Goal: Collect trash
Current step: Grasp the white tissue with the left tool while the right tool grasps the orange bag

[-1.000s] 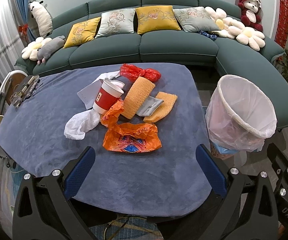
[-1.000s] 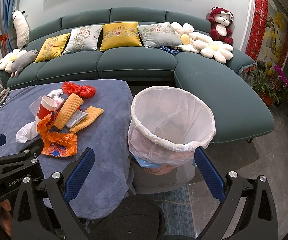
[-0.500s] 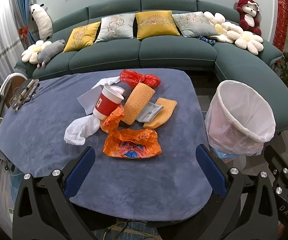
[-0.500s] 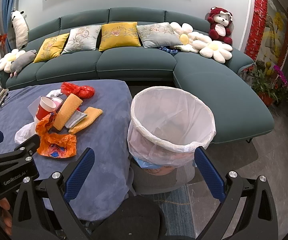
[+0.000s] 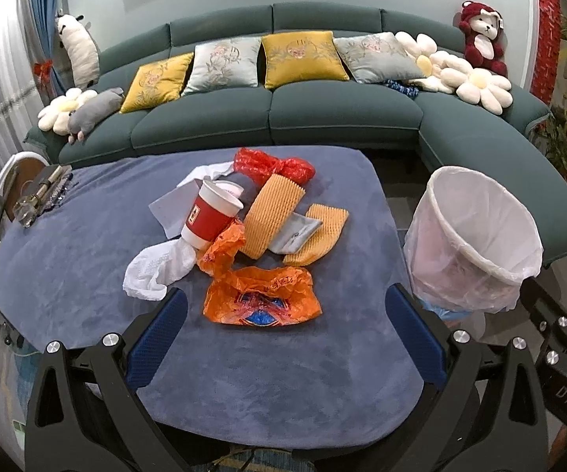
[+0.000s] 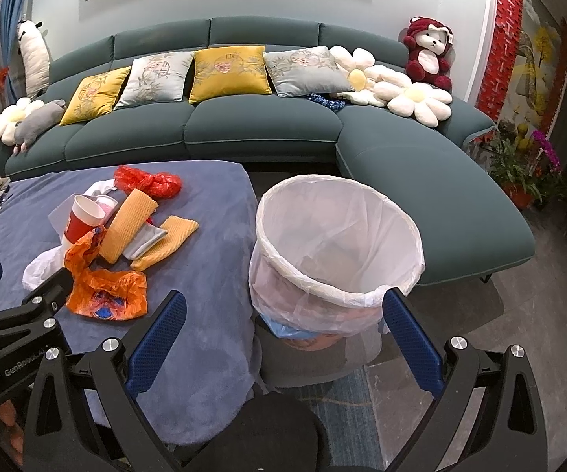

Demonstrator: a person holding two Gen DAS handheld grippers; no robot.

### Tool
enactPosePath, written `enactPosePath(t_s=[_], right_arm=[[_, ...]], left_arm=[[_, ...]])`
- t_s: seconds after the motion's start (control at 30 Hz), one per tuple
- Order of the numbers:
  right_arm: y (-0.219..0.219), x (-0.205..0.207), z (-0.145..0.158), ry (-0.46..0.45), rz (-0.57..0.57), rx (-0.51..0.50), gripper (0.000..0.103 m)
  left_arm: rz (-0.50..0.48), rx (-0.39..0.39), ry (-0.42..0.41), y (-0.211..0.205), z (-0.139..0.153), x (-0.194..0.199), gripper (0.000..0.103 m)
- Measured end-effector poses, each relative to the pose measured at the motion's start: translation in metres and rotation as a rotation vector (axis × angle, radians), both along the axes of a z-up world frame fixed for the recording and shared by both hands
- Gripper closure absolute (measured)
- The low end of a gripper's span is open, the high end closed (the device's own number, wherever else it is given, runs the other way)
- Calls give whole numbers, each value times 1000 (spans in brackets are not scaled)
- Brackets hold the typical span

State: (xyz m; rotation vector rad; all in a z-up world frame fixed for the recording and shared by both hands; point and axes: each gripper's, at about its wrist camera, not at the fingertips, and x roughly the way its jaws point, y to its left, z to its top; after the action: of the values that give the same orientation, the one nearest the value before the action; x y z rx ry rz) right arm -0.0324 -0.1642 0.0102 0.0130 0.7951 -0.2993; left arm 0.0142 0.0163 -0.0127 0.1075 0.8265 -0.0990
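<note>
Looking along our left gripper, we see the orange bag lying right ahead, between the two blue fingers and a little past their tips. Both fingers are spread wide apart and hold nothing. The bag lies flat on the blue worktop, and its long side runs left to right, straight across the gap between the fingers.

Behind the bag sits the rest of the trash pile. We see a red cup tipped over, a white bag to its left, two yellow ribbed sleeves and a red bag at the back.

Our right gripper is spread wide too and holds nothing. It points at the white-lined bin, which stands on the floor just beside the right edge of the worktop. From this view the orange bag is off to the left, past the left finger.

So we think the left gripper is the nearer one for the first pick. It would need to go forward and down, then close on the bag. The bag is thin and crinkly, so it may slip or pull the white bag along.
</note>
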Motion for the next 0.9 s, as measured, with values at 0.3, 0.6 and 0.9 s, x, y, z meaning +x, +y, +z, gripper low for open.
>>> enactPosePath(t_s=[0.3,0.6,0.9], right_arm=[[28,26,0,4,39,6,7],[83,70,-11,18,139,31,7],[136,122,-35,52,222,99,8]], left_arm=[[48,5,31,40,-16,22,7],[109,17,48,100,-42,55,7],[164,14,120,160,-86,104,7]])
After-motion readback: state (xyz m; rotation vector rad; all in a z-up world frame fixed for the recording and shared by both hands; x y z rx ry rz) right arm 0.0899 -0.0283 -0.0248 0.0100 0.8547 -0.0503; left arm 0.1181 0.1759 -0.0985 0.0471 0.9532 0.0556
